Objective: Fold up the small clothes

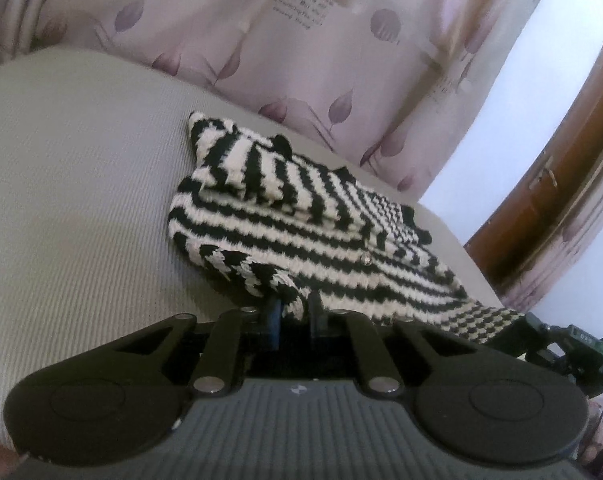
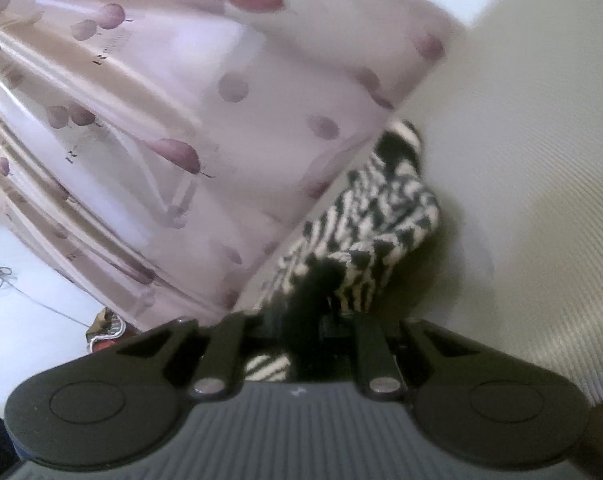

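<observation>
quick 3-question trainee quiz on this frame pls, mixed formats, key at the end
1. True or false: the striped knit garment lies on a grey ribbed surface.
2. Multiple choice: what hangs behind the garment? A) a bare brick wall B) a pale curtain with purple leaf prints C) a bookshelf
3. Fill in: the left gripper and the right gripper are each shut on an edge of the ____.

Key: 1 true; 2 B; 3 garment
</observation>
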Available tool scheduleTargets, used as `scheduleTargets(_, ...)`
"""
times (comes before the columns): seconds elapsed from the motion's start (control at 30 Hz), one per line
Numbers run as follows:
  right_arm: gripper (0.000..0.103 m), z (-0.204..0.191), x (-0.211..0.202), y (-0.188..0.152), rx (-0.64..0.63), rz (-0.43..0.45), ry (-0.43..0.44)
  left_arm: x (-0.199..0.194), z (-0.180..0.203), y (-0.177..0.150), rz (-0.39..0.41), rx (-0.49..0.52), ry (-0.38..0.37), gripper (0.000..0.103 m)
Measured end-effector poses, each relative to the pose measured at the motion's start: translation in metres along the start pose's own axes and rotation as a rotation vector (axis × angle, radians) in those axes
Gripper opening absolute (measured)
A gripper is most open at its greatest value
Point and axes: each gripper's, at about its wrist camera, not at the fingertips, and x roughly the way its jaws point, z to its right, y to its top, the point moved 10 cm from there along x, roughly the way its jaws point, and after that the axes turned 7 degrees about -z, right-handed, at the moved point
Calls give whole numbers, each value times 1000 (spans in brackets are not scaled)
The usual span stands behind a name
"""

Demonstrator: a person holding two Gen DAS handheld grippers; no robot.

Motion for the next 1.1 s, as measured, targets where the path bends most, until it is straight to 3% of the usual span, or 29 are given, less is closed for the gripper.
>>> scheduleTargets(0.13, 15, -9, 6, 17, -10, 12, 19, 1, 5, 13, 26, 10, 11, 7)
scheduleTargets(0.43, 15, -23, 24, 50, -46, 35, 40, -1, 9, 39, 73, 21, 31, 7)
scheduleTargets(0.8, 15, -8, 2, 29, -14, 53, 4, -9, -11, 15, 12, -37, 26, 7)
scheduleTargets(0.93, 15, 9, -7, 14, 19, 42, -30, -3, -17, -6, -62, -50, 30, 8)
scheduleTargets(1.0, 17, 22, -12, 7, 54, 38, -45, 1, -24, -18, -105, -73, 25, 19)
scheduleTargets(1.07, 18, 37, -15, -1, 106, 26, -49, 3, -31, -28, -136, -105, 24, 57)
scheduleTargets(1.1, 20, 42, -17, -3, 129, 23, -46, 4, -34, -31, -144, -118, 17, 64)
